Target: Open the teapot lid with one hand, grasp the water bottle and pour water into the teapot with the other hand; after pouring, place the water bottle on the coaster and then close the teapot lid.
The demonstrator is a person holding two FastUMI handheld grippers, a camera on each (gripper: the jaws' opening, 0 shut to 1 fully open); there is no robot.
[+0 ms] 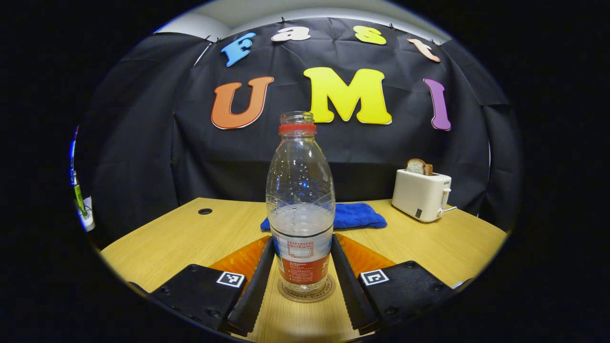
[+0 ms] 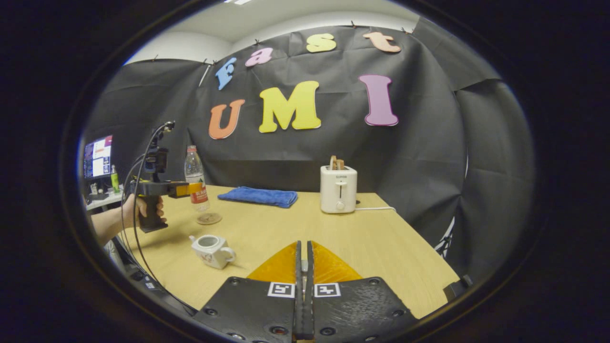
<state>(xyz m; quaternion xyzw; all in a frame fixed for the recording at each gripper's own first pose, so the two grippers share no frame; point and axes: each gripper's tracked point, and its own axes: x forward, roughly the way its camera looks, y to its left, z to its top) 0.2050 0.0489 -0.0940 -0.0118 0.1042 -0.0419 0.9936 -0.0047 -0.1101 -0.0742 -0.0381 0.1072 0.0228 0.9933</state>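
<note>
A clear water bottle [image 1: 300, 190], uncapped with a red neck ring and about a third full, stands upright with its base on or just above a round coaster [image 1: 329, 291]. My left gripper [image 1: 302, 238] has a finger against each side of the bottle at label height. In the right gripper view, a hand holds that left gripper [image 2: 190, 189] at the bottle [image 2: 194, 171] over the coaster [image 2: 210, 218]. A small white teapot [image 2: 212, 251] sits near the table's front edge, its top open. My right gripper [image 2: 303, 244] hovers above the table, fingers pressed together.
A folded blue cloth [image 1: 355, 215] lies behind the bottle. A white toaster [image 1: 421, 194] with bread in it stands at the back, its cord trailing off. The wooden table [image 2: 391, 247] ends at the black cloth wall. A monitor [image 2: 97, 156] glows at far left.
</note>
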